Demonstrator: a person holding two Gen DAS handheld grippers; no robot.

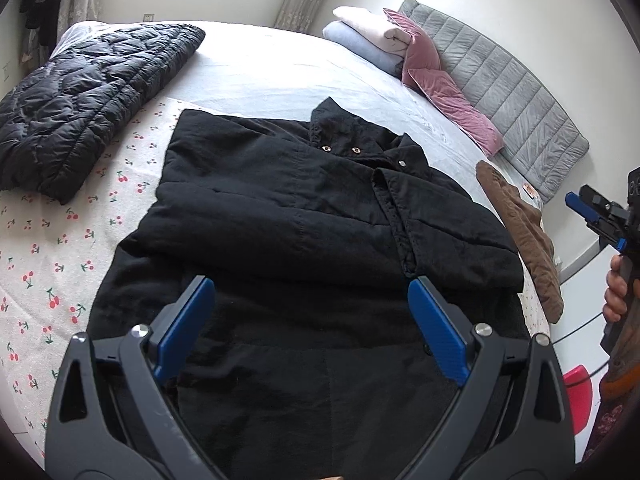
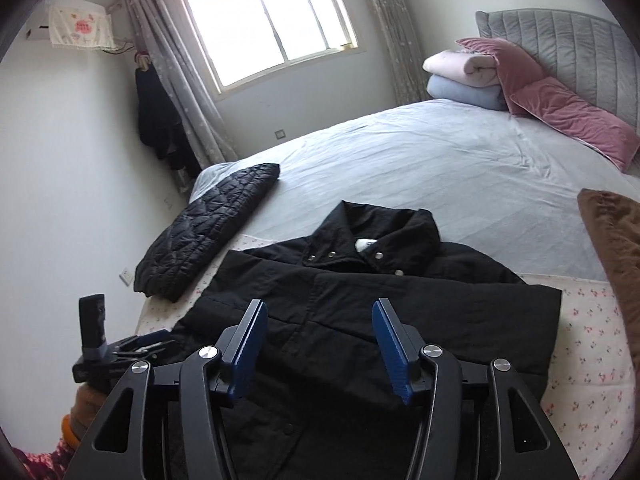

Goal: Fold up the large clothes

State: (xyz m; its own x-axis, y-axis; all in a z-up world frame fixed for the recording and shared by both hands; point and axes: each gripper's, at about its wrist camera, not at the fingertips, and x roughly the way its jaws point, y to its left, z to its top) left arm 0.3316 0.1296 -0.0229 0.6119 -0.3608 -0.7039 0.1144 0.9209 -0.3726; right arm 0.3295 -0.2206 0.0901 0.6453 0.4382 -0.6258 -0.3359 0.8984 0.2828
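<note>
**Black coat lies half folded on the bed, both claws open above it**

Daylight from 1 window [image 2: 268, 20] falls on a bed [image 1: 280, 64] with a pale sheet and a grey quilted headboard [image 1: 508, 92]. Across the bed's near edge lies a white cloth printed with small red cherries [image 1: 52, 240], and on it rests the black coat [image 1: 304, 216], collar toward the headboard. Its fabric is matte and lightly padded; both sleeves are folded in over the body, so the upper part makes a thick, roughly rectangular block. 4 metal snaps glint at the collar and placket in the right wrist view.

Toward the bed's left edge sits 1 black quilted jacket [image 1: 88, 100], shiny and puffy, already folded. At the head end are 2 folded blankets [image 2: 464, 76], cream on pale blue, beside 2 pink velvet pillows [image 2: 560, 108]. 1 brown garment [image 1: 524, 232] lies rumpled at the right edge.

The left claw [image 1: 312, 328] stands wide apart over the coat's lower half, its blue ribbed pads [image 1: 188, 324] gripping nothing. The right claw [image 2: 320, 348] is about half open above the coat, also empty.
</note>
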